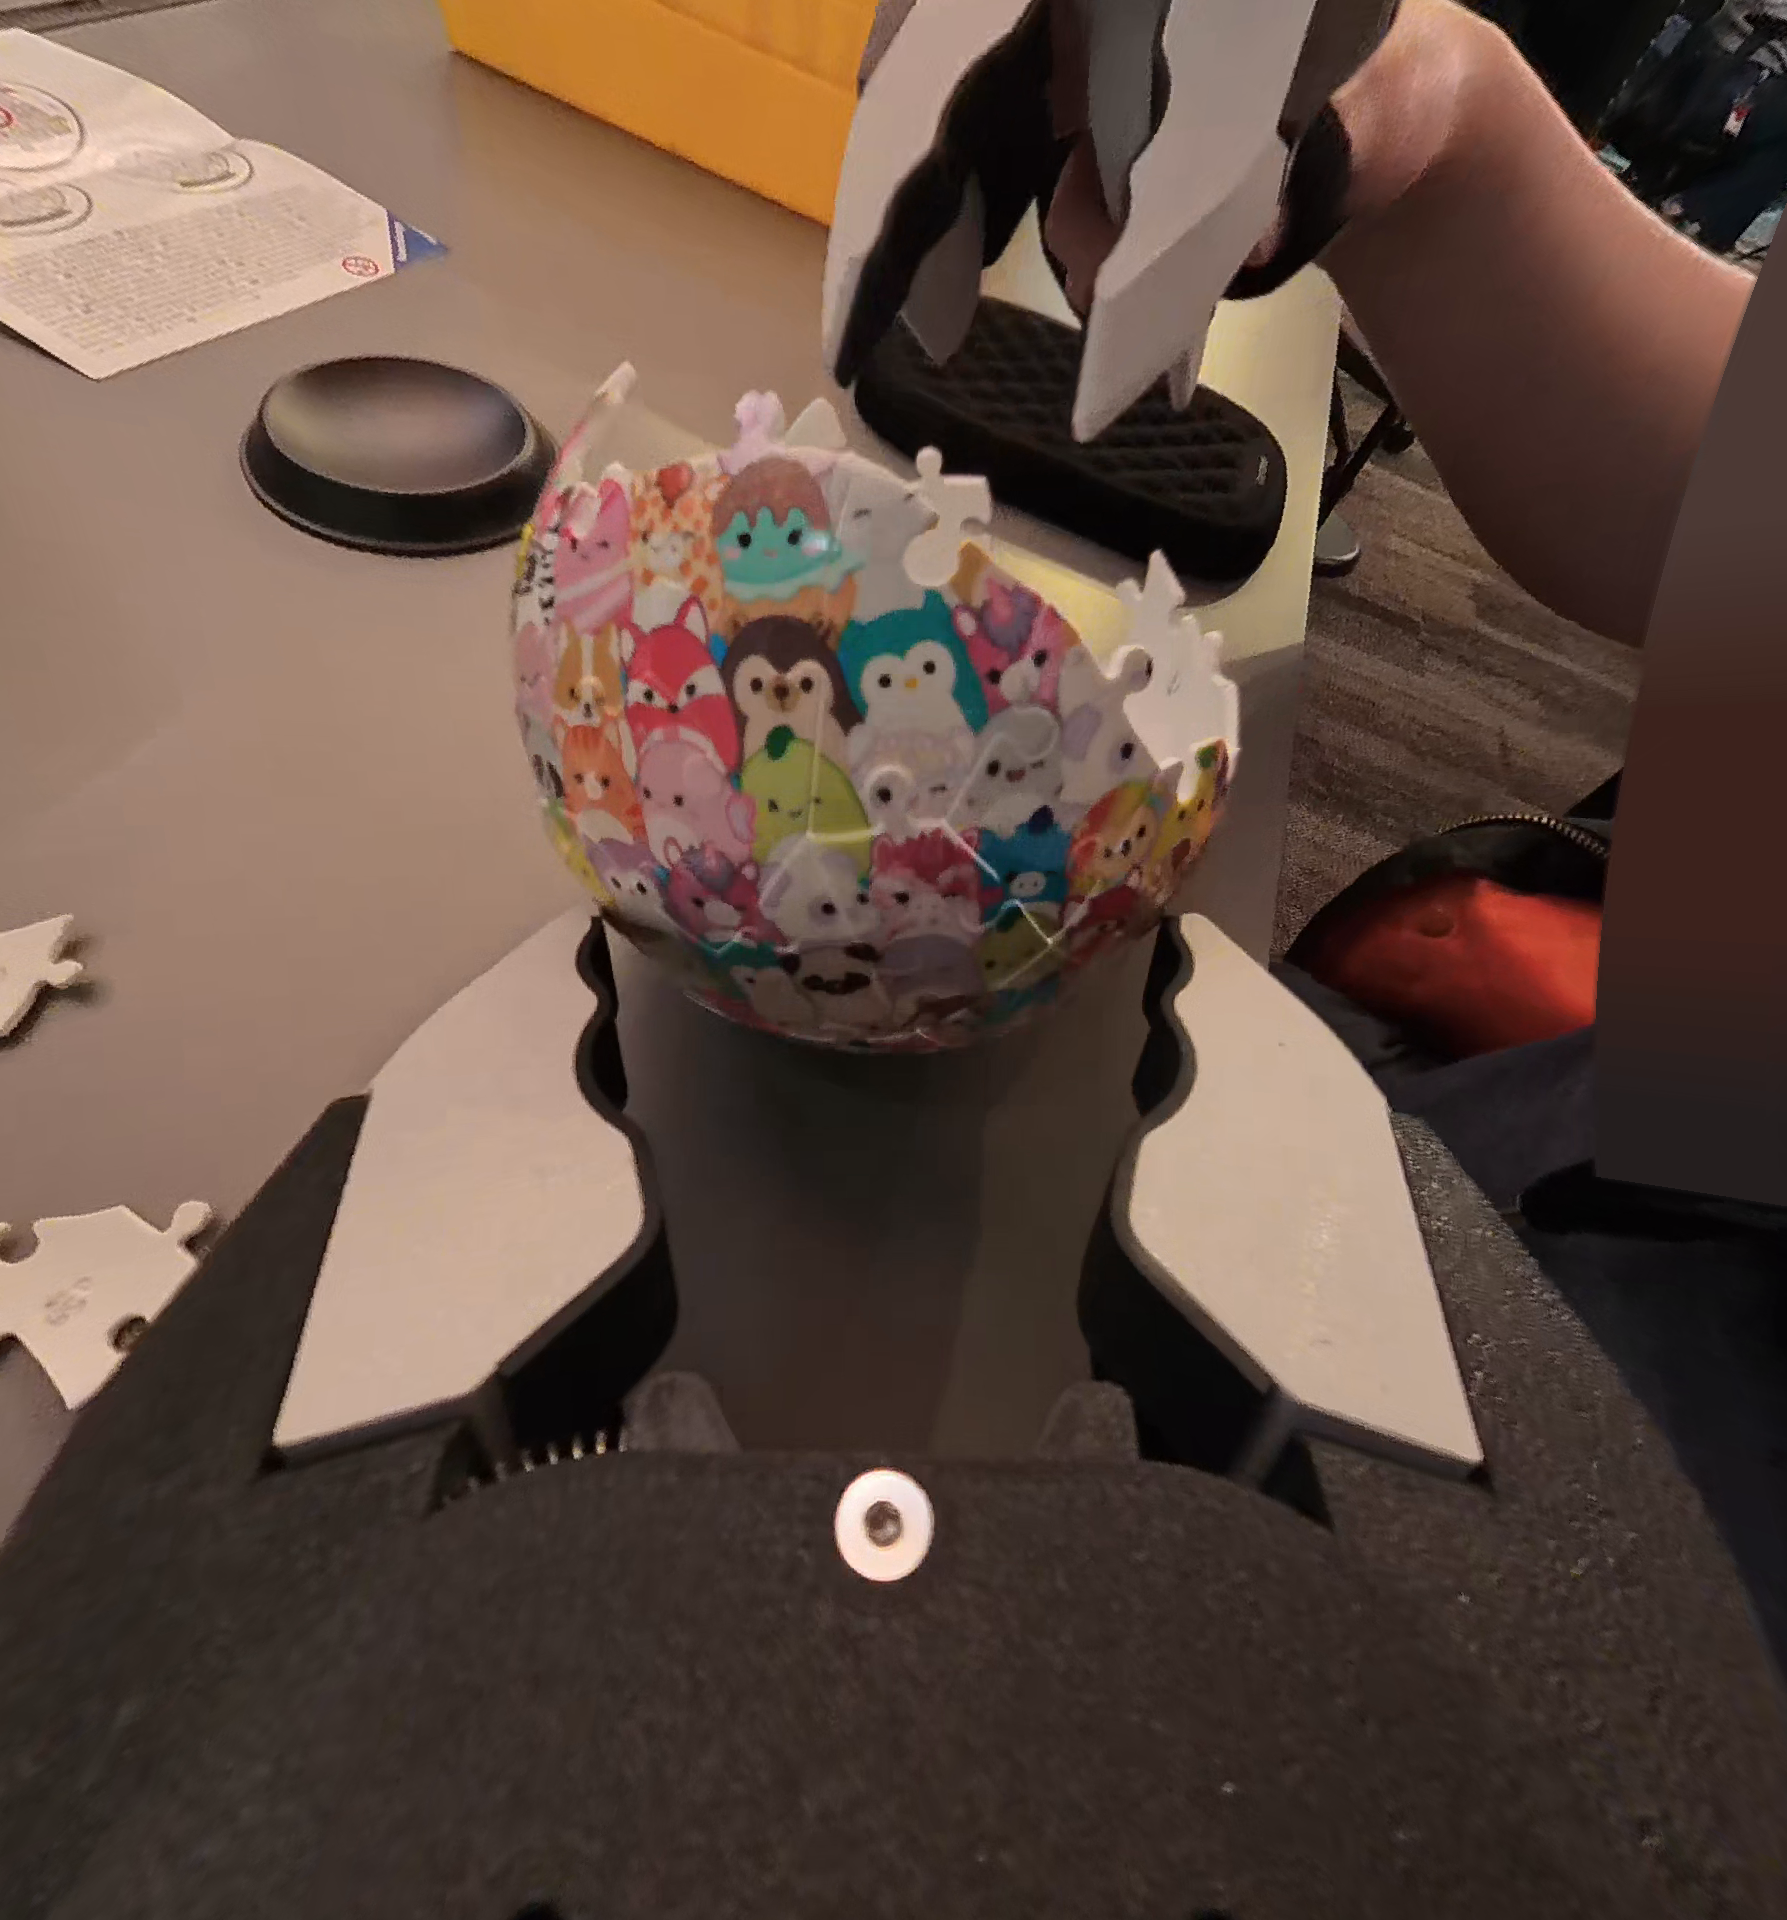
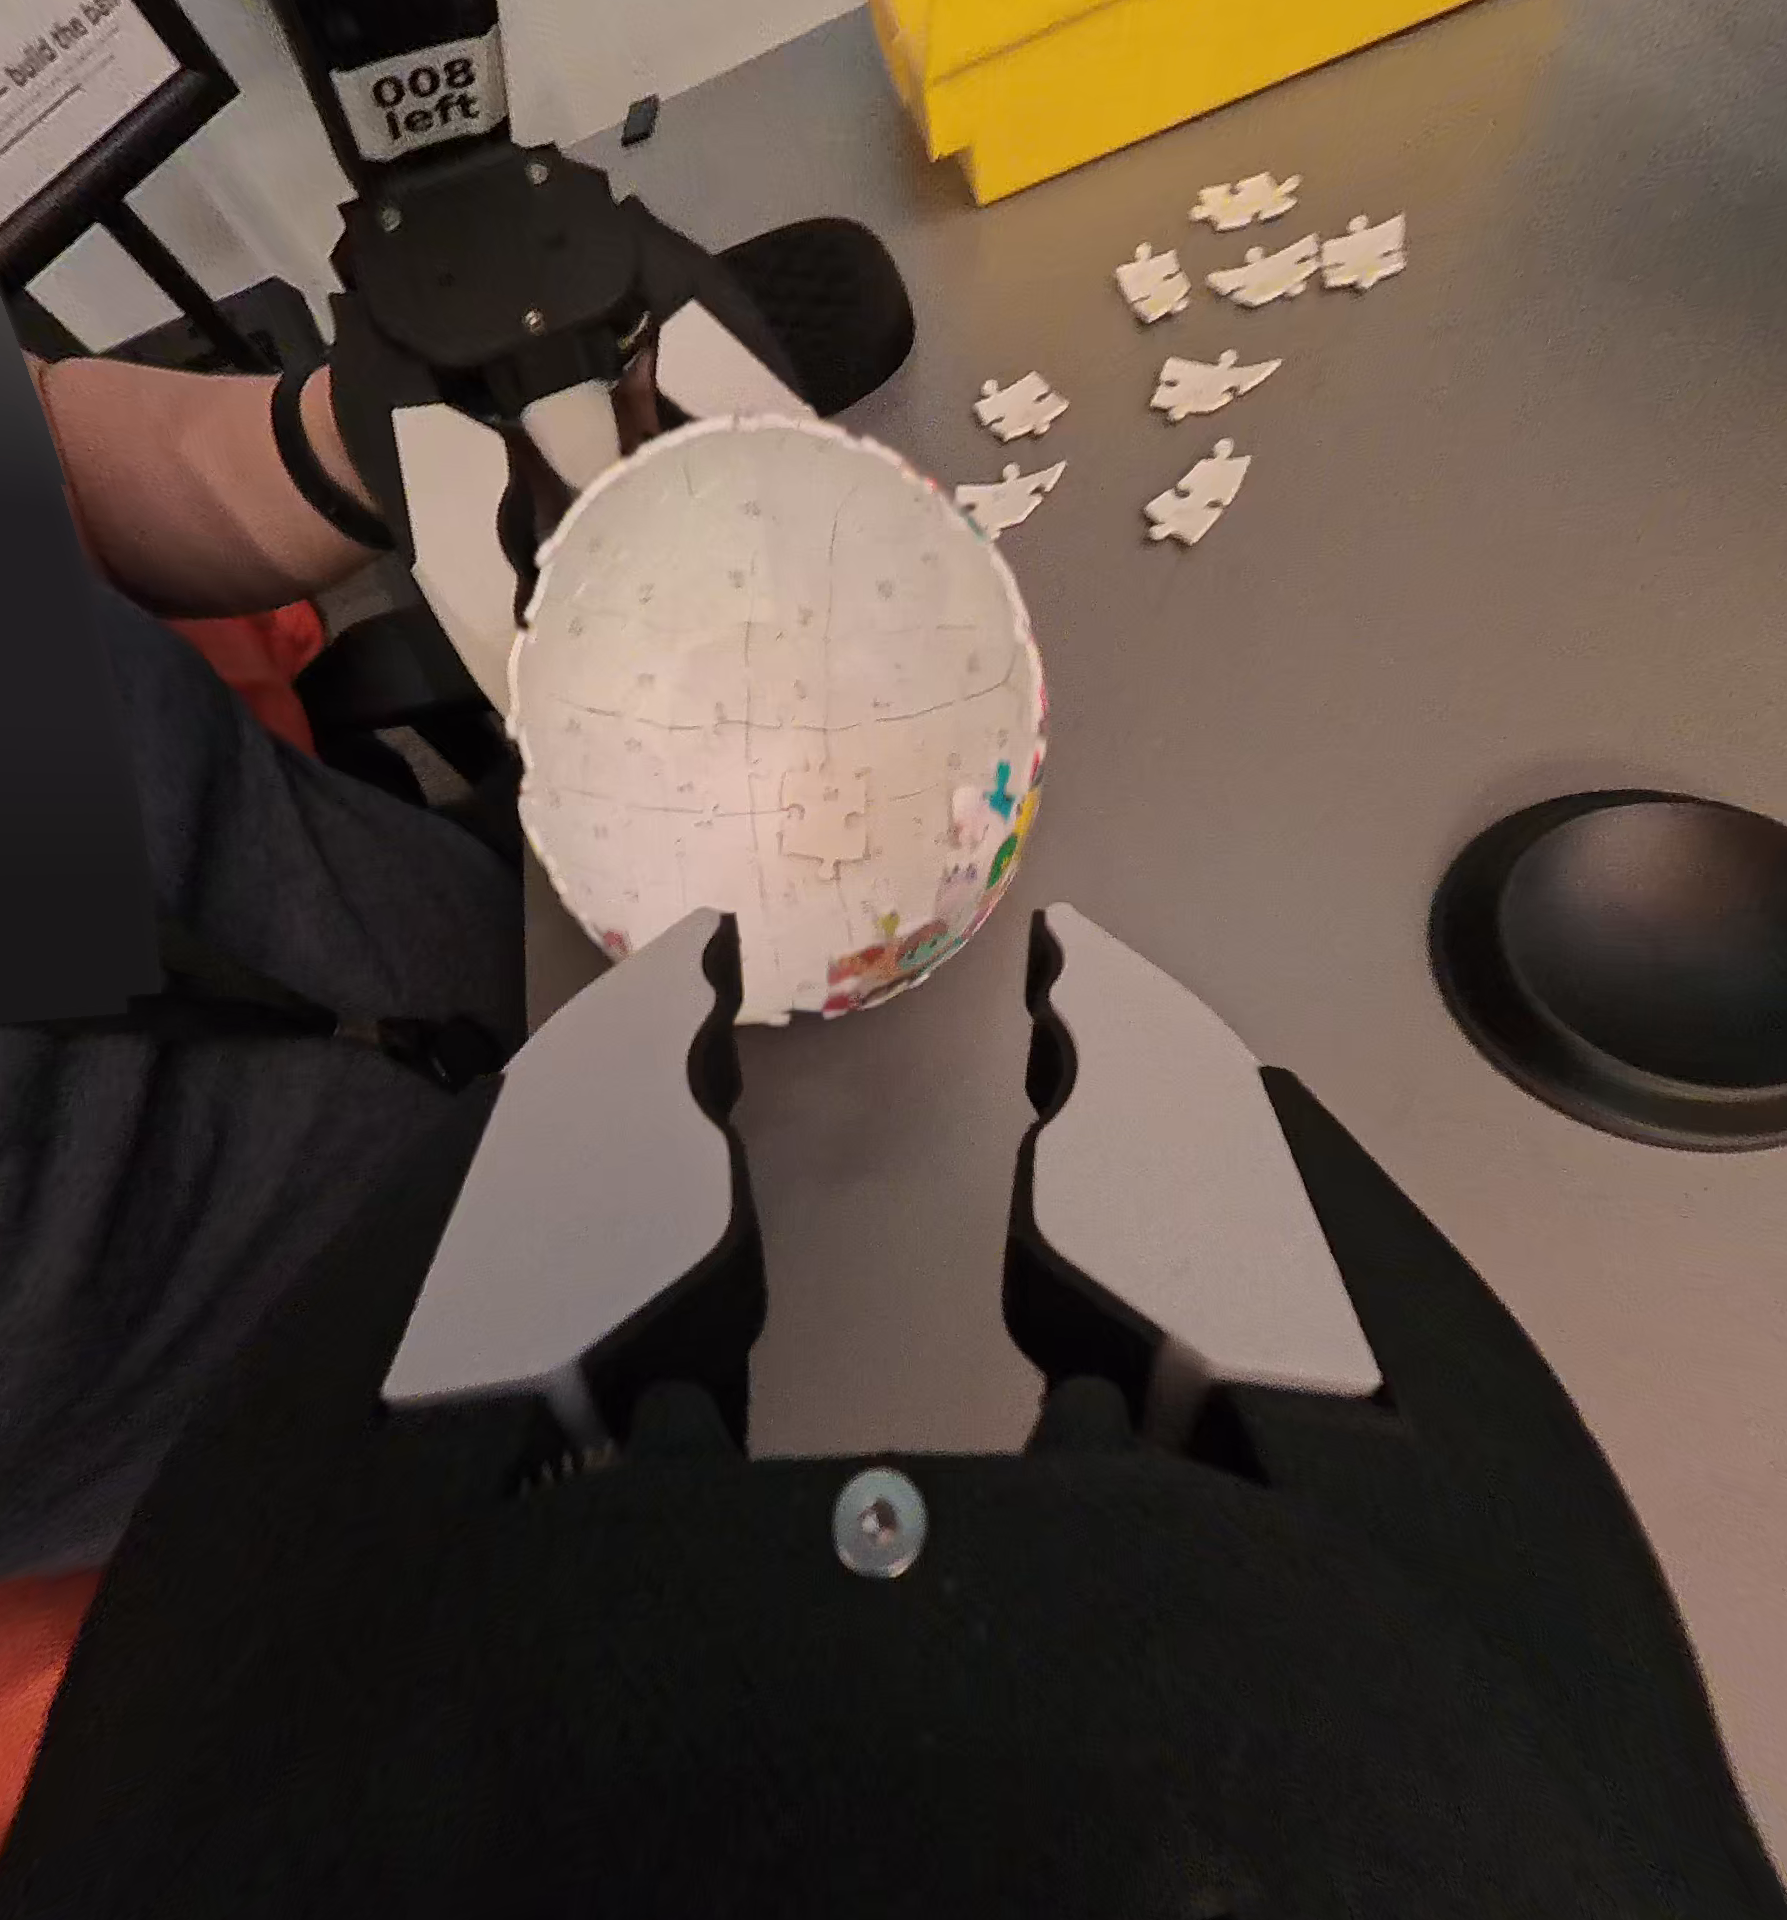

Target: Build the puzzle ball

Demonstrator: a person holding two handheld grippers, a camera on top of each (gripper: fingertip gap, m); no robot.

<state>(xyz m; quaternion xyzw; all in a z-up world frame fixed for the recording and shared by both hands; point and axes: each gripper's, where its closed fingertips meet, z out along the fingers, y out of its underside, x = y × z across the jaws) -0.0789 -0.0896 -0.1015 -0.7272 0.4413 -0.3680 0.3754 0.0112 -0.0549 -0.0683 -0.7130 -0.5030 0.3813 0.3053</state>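
The half-built puzzle ball (image 1: 847, 727) is an open shell with colourful cartoon animals outside and a white numbered inside (image 2: 764, 707). My left gripper (image 1: 889, 930) has its jaws set wide against the shell's lower sides and holds it tilted at the table's edge, opening towards the right gripper. It shows behind the ball in the right wrist view (image 2: 577, 488). My right gripper (image 2: 881, 925) is open and empty, just short of the shell's rim. In the left wrist view (image 1: 972, 400) it points down above the shell's jagged rim.
Several loose white-backed pieces (image 2: 1211, 343) lie on the grey table (image 2: 1284, 675); two more lie at the left (image 1: 47, 1278). There are also a black round stand (image 2: 1658, 966), a yellow box (image 2: 1128, 73), an instruction sheet (image 1: 141, 208), a black padded armrest (image 1: 1076, 447) and a person's lap (image 2: 193, 1039). My right fingertips sit around 12 cm from my left ones.
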